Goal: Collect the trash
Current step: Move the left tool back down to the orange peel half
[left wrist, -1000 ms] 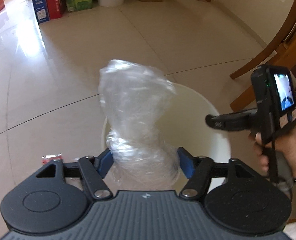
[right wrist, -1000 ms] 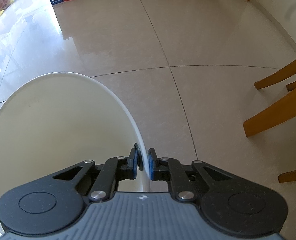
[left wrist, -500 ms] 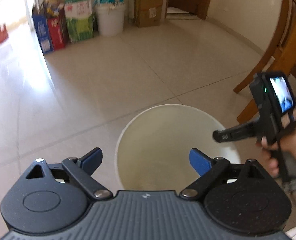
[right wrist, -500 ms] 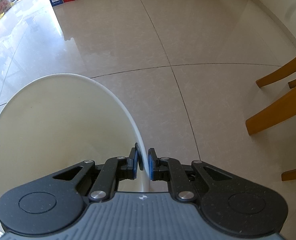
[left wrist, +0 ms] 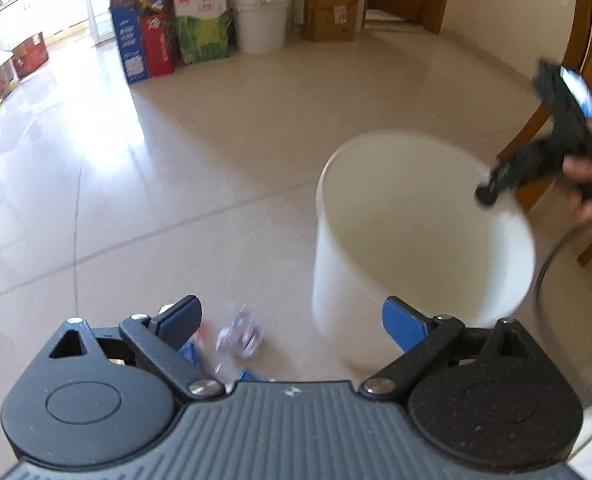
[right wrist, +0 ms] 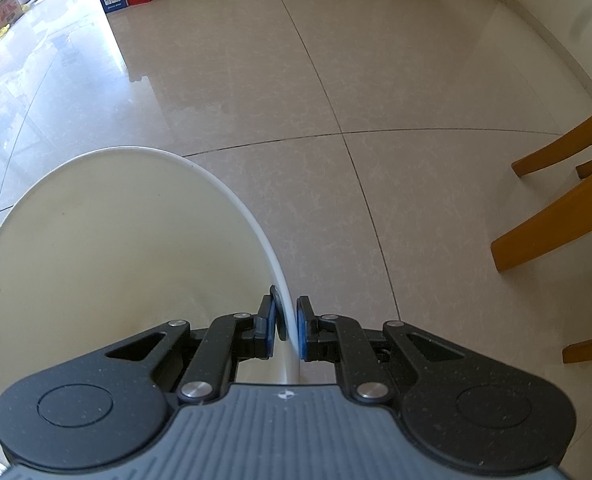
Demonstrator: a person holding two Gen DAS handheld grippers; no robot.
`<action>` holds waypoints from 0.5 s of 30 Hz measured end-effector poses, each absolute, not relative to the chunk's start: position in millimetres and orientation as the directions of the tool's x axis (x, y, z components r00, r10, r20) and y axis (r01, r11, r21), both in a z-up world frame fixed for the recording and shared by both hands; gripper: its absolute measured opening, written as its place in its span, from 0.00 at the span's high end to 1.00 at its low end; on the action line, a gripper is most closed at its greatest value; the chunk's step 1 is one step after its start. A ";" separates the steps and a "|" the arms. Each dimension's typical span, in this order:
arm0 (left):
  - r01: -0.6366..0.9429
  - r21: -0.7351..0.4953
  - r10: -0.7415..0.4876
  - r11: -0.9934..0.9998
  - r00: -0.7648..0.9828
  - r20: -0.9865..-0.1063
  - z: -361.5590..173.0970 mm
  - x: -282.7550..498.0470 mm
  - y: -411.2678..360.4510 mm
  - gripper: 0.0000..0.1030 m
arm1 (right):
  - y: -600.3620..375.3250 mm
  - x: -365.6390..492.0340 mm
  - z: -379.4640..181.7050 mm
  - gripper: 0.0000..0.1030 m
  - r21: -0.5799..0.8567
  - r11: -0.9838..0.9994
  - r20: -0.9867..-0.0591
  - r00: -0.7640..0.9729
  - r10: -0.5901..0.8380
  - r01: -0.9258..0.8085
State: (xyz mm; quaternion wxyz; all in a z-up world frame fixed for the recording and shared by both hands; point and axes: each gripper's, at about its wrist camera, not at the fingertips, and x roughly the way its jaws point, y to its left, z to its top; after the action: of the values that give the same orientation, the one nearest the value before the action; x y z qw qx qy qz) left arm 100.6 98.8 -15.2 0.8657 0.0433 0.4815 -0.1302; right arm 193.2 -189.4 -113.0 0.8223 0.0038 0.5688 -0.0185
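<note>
My right gripper [right wrist: 286,326] is clamped on the rim of the white bucket [right wrist: 116,240], one blue pad inside the wall and one outside, pointing steeply down. From this wrist the bucket's interior shows only bare cream wall; its bottom is hidden behind my own gripper body, so I cannot tell what lies in it. My left gripper [left wrist: 292,320] has its fingers spread wide, just opened further, with nothing between the pads. Directly below and ahead of it, on the tiled floor [left wrist: 176,160], lies a crumpled clear wrapper [left wrist: 240,334], blurred, with small blue-and-red scraps [left wrist: 194,346] just beside it toward my left finger. These pieces sit on the floor to the left of the bucket, outside it, near its wall. In the left wrist view the bucket stands to the right, upright or slightly tilted, and my right hand [left wrist: 583,188] holds its gripper at the far right rim. Wooden chair legs [right wrist: 555,216] stand just beyond the bucket on the right. Far back along the wall: a second white pail [left wrist: 260,20], coloured cartons [left wrist: 168,40] to its left, a brown cardboard box [left wrist: 331,8] to its right.
</note>
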 end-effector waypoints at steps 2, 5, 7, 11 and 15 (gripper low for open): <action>0.242 -0.033 -0.153 0.970 0.496 -0.855 -28.4 85.4 111.1 0.06 | -188.6 193.2 -113.0 0.87 -0.019 0.999 -0.935 0.353 -0.029 0.033; 0.181 -0.037 -0.118 0.983 0.458 -0.881 -55.2 65.1 131.3 0.06 | -187.2 193.1 -112.7 0.87 -0.023 0.999 -0.935 0.354 -0.033 0.033; 0.156 -0.033 -0.098 0.987 0.430 -0.897 -76.3 49.5 142.7 0.06 | -186.7 192.8 -112.3 0.87 -0.023 0.999 -0.935 0.354 -0.033 0.033; 0.098 0.035 -0.008 0.995 0.404 -0.915 -117.2 25.4 159.3 0.06 | -187.8 192.4 -111.8 0.87 -0.012 0.999 -0.935 0.354 -0.026 0.042; 0.010 0.052 0.045 0.999 0.357 -0.933 -157.8 11.6 179.0 0.06 | -186.7 192.2 -111.7 0.87 -0.026 0.999 -0.934 0.356 -0.036 0.031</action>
State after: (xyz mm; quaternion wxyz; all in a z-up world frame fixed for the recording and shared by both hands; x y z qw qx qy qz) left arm 11.6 179.0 -157.8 0.8234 0.0242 0.5669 0.0106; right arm 192.2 -186.7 -111.7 0.8233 -0.0021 0.5672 -0.0202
